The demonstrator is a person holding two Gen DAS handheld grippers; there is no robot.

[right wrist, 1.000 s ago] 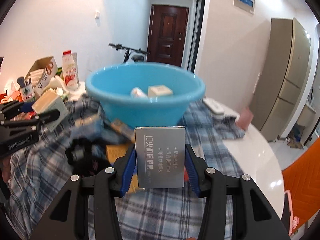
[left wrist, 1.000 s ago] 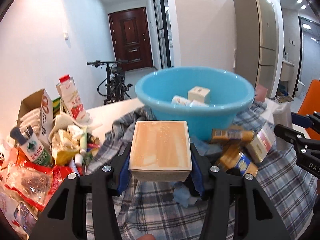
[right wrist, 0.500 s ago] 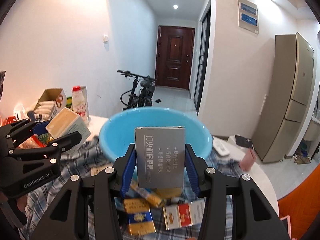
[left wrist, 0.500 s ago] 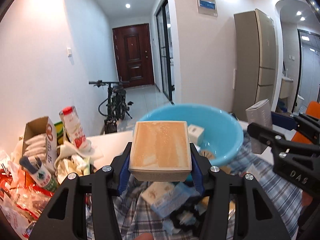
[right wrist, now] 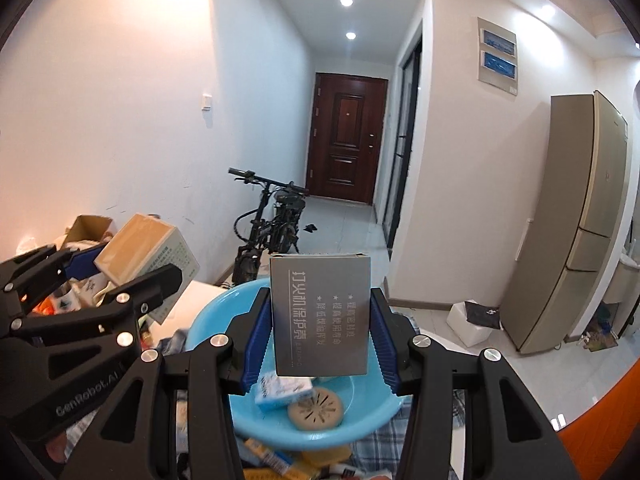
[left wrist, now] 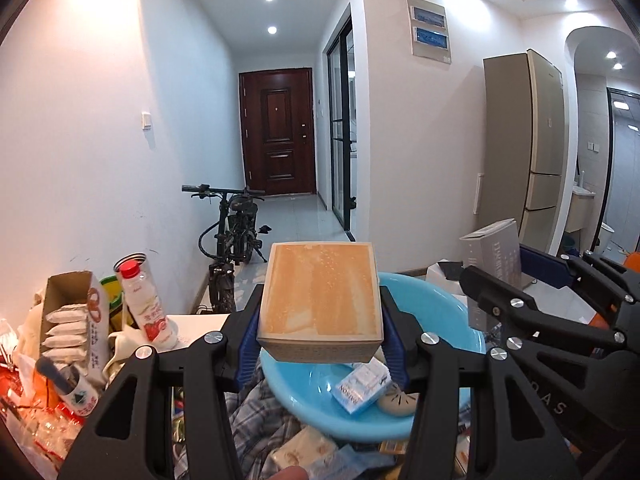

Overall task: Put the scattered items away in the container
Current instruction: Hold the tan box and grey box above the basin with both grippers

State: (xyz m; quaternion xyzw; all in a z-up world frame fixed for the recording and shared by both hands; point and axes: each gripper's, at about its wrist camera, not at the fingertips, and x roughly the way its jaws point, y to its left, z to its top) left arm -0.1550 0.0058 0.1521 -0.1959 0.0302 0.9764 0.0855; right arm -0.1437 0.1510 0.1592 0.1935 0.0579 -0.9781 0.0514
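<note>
My left gripper (left wrist: pixel 320 344) is shut on a tan box (left wrist: pixel 319 298) and holds it above the blue basin (left wrist: pixel 448 316). My right gripper (right wrist: pixel 320 344) is shut on a grey box with white print (right wrist: pixel 320 314), also above the basin (right wrist: pixel 212 320). The basin holds a light blue carton (right wrist: pixel 282 390) and a round beige disc (right wrist: pixel 316 406). In the left wrist view the grey box (left wrist: pixel 494 252) and right gripper show at the right. In the right wrist view the tan box (right wrist: pixel 148 254) and left gripper show at the left.
The basin sits on a plaid cloth (left wrist: pixel 256 412) strewn with small packets (right wrist: pixel 276 460). A milk bottle (left wrist: pixel 142 302), an open carton of sachets (left wrist: pixel 76 320) and snack bags (left wrist: pixel 36 420) crowd the left. A bicycle (left wrist: pixel 234 240) and a fridge (right wrist: pixel 580 220) stand behind.
Both grippers have risen with their boxes and moved forward; they now hang over the basin, which has dropped low in both views.
</note>
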